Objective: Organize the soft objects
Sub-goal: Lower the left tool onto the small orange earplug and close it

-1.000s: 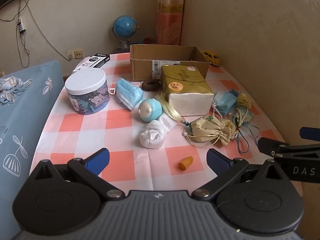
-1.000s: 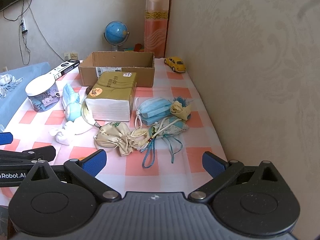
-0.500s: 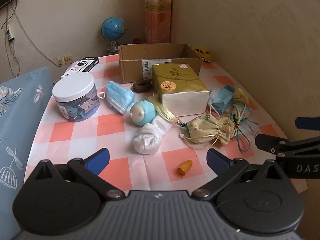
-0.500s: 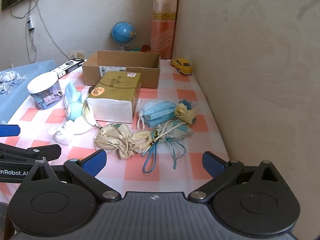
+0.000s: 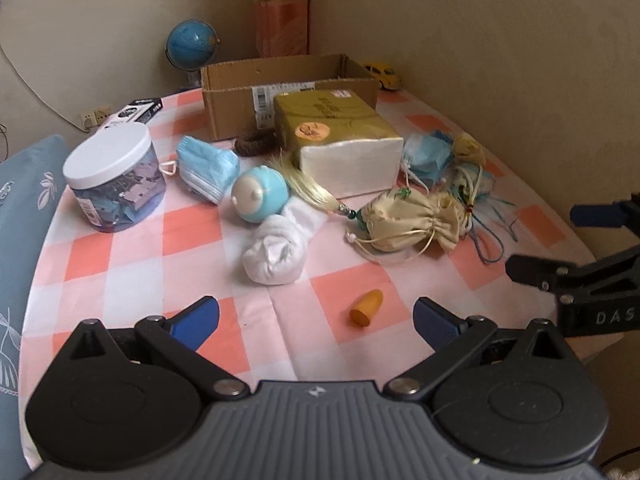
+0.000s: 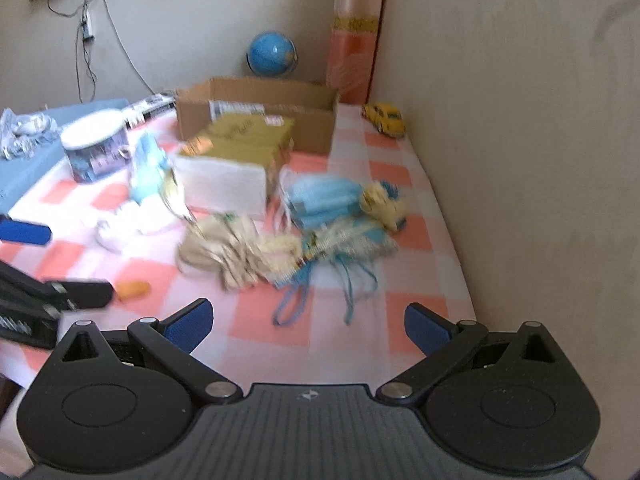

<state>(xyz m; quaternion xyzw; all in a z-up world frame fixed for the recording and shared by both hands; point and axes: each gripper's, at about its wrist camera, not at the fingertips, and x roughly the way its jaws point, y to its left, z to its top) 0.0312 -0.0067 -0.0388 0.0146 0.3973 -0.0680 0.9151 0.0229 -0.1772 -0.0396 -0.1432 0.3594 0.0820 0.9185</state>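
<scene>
Both tools gape — cardboard box [image 5: 288, 92] beside tissue pack [image 5: 340, 144].

A: What's seen on the left gripper [image 5: 316, 318]?
B: Black linkage arms, silver pivot screws, blue pads [image 5: 196, 316], a ribbed grey body.
A: And the right gripper [image 6: 306, 322]?
B: Same build; white "DAS" lettering is spotted on its side.

Blue globe [image 5: 192, 44], yellow toy car [image 6: 385, 118], white-lid jar [image 5: 115, 184], orange cap [image 5: 366, 307]
</scene>
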